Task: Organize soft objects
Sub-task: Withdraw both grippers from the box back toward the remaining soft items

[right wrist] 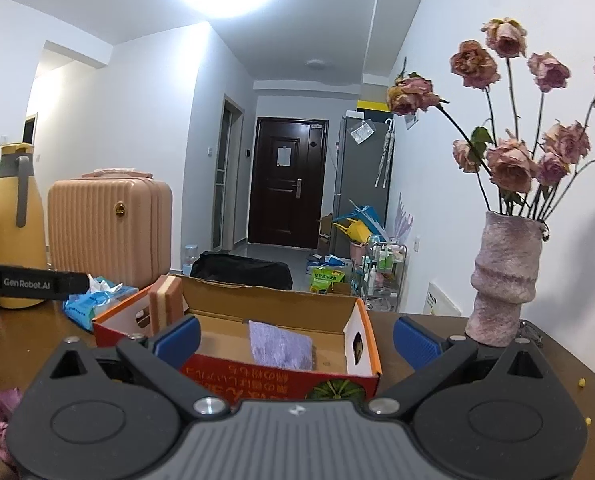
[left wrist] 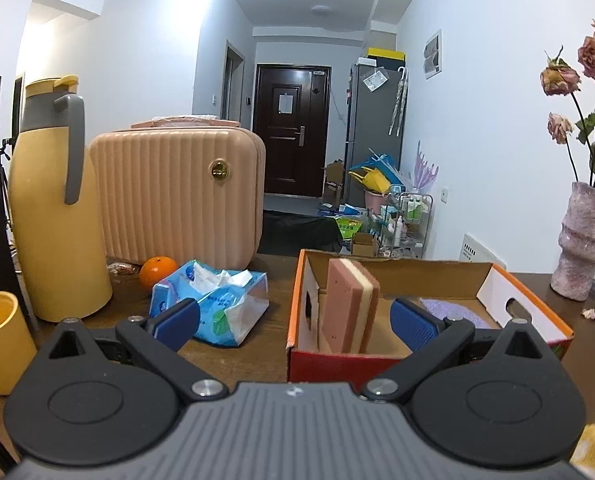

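The sponge (left wrist: pixel 351 308) stands on edge at the box's (left wrist: pixel 297 300) 9 o'clock wall (probably saving space), both the left claw (left wrist: pixel 295 322) and the right claw (right wrist: pixel 295 338) wide, empty.

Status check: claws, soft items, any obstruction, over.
Left claw open, empty. Right claw open, empty. Sponge upright in box, purple cloth flat inside. Tissue pack still outside.

Left hand-held gripper (left wrist: pixel 295 322) spread wide, right hand-held gripper (right wrist: pixel 296 338) likewise
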Tool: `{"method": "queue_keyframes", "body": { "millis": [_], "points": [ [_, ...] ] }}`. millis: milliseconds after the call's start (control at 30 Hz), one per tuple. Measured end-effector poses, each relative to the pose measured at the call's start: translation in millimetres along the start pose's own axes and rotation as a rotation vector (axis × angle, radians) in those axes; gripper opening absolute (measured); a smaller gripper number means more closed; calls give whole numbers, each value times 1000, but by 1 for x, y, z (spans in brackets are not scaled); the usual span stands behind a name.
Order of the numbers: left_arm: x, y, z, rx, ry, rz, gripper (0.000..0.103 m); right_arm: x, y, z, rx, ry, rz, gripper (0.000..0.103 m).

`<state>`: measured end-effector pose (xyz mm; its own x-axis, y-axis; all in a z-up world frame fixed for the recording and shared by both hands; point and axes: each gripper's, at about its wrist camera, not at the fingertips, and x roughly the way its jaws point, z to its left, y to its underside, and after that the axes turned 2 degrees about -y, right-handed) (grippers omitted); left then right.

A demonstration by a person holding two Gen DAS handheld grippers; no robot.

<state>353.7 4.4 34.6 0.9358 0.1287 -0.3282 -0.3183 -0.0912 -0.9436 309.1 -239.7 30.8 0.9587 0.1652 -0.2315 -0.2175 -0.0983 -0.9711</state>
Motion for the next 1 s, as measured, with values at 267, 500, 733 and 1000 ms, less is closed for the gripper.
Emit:
{"method": "queue_keyframes", "body": {
  "millis": [267, 500, 733, 1000],
  "points": [
    [-21, 16, 4, 16, 22, 5, 103, -25, 15, 2, -1, -4, -9, 103],
    [-43, 31, -1, 45, 41, 8, 103, -41, 31, 10, -8, -8, 1, 103],
    [-61, 43, -2, 47, 69, 22, 103, -53, 41, 21, -30, -23, 4, 103],
    [-80, 54, 3, 48, 93, 39, 103, -64, 52, 28, -31, -42, 28, 103]
  ]
}}
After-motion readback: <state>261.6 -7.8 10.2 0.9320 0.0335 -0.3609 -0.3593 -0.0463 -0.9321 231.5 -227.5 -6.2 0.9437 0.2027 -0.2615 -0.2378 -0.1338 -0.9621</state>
